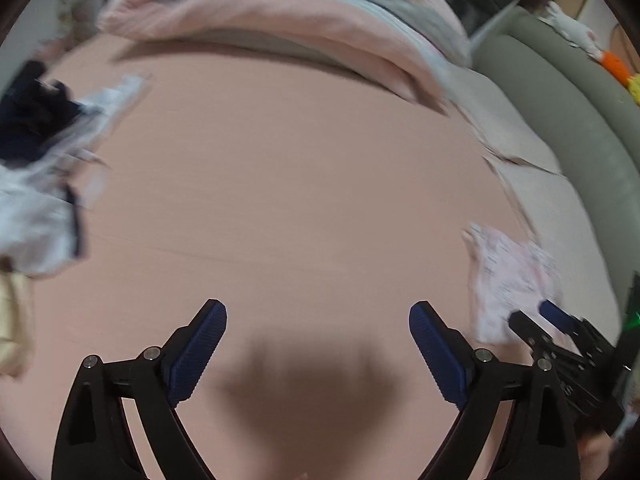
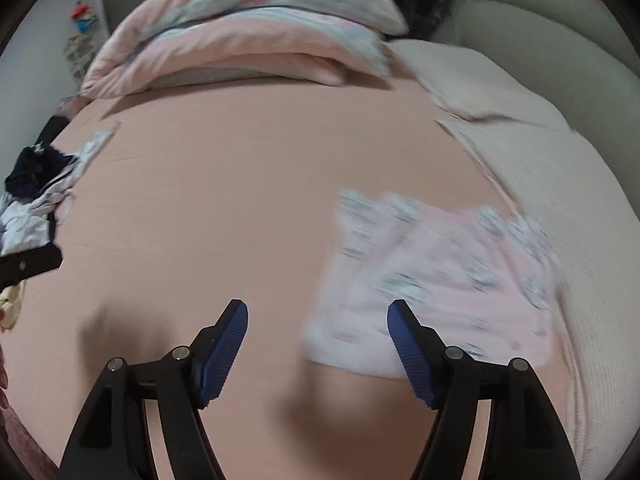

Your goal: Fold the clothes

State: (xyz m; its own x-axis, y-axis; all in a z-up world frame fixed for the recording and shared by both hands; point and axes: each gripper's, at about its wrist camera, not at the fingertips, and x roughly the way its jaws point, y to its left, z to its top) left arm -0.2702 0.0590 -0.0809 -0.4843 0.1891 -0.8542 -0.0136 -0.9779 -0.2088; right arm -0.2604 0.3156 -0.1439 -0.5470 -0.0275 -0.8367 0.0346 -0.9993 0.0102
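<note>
A folded pale pink patterned garment (image 2: 440, 280) lies on the pink bed sheet (image 2: 240, 200), to the right of centre in the right wrist view. It shows again as the same garment (image 1: 508, 280) at the right edge of the left wrist view. My right gripper (image 2: 318, 316) hangs open above the sheet, its right finger over the garment's near-left corner, nothing between the jaws. My left gripper (image 1: 318, 316) is wide open over bare sheet (image 1: 300, 180) and holds nothing. The right gripper (image 1: 544, 320) also shows at the lower right of the left wrist view. Both views are blurred.
A heap of unfolded dark and white clothes (image 1: 40, 168) lies at the sheet's left edge, seen also as a heap (image 2: 36, 200). A folded pink duvet (image 2: 240, 40) lies across the far end. A beige blanket (image 2: 560, 184) and a grey-green sofa (image 1: 568, 112) run along the right.
</note>
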